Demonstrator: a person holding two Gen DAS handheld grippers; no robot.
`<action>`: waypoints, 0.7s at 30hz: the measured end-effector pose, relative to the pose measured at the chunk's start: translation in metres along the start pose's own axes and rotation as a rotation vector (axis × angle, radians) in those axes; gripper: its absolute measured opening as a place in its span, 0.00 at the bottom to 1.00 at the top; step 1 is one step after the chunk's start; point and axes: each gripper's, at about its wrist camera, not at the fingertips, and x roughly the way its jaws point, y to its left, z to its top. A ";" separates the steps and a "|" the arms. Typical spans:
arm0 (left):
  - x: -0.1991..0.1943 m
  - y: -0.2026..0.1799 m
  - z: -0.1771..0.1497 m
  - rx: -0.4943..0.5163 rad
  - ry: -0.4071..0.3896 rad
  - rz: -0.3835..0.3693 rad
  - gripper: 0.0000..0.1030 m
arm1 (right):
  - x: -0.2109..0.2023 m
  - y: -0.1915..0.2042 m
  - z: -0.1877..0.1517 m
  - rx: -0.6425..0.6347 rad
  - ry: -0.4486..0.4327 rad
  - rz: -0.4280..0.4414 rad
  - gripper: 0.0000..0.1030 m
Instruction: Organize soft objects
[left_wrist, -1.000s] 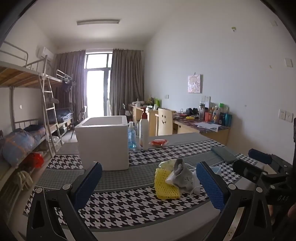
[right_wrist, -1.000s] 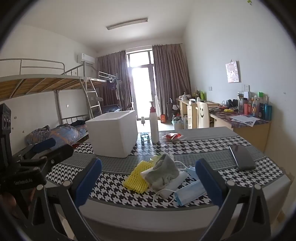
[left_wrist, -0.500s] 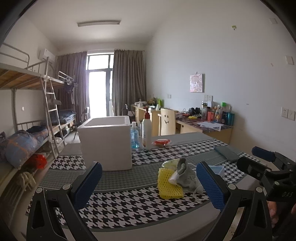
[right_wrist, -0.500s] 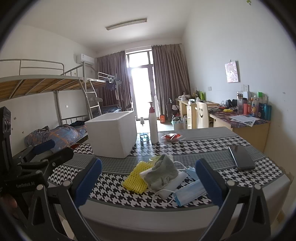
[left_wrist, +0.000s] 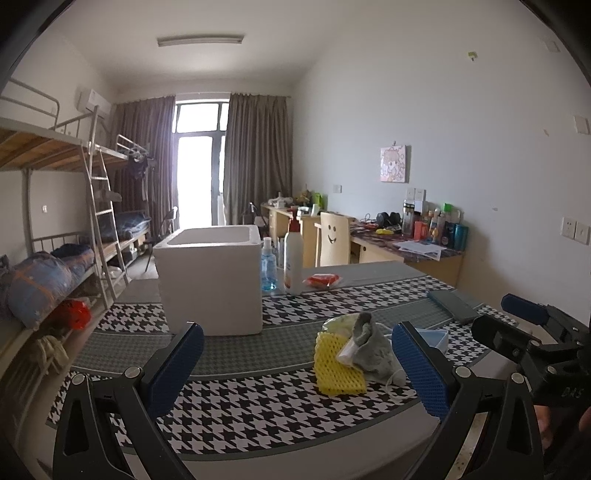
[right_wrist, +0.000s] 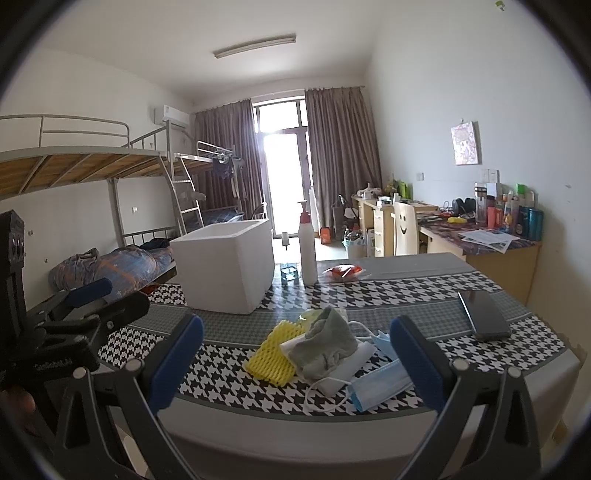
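A pile of soft things lies near the front of the houndstooth-covered table (right_wrist: 406, 291): a yellow foam net (right_wrist: 271, 358), a grey sock (right_wrist: 325, 345) on top, a white folded cloth (right_wrist: 354, 360) and a blue face mask (right_wrist: 384, 384). The pile also shows in the left wrist view, with the foam net (left_wrist: 338, 363) and sock (left_wrist: 371, 343). A white foam box (left_wrist: 212, 280) stands open-topped behind it, also in the right wrist view (right_wrist: 225, 267). My left gripper (left_wrist: 295, 369) is open and empty, left of the pile. My right gripper (right_wrist: 295, 363) is open and empty, just before the pile.
Behind the pile stand a white pump bottle (right_wrist: 307, 249), a small blue bottle (left_wrist: 268, 267) and a red packet (right_wrist: 343, 272). A dark phone (right_wrist: 484, 314) lies at the table's right. Bunk beds line the left wall, a cluttered desk and a chair the right.
The left wrist view has shifted a little, so the box and pile sit slightly further right and higher. The right gripper has barely moved. Both stay open.
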 end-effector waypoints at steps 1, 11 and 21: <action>0.001 0.000 0.000 0.000 0.004 -0.003 0.99 | 0.001 0.000 0.000 0.000 0.002 0.000 0.99; 0.020 0.002 -0.002 0.005 0.056 -0.016 0.99 | 0.017 -0.003 0.002 0.006 0.038 -0.016 0.99; 0.054 0.003 -0.004 0.002 0.132 -0.019 0.99 | 0.037 -0.018 0.001 0.030 0.085 -0.048 0.99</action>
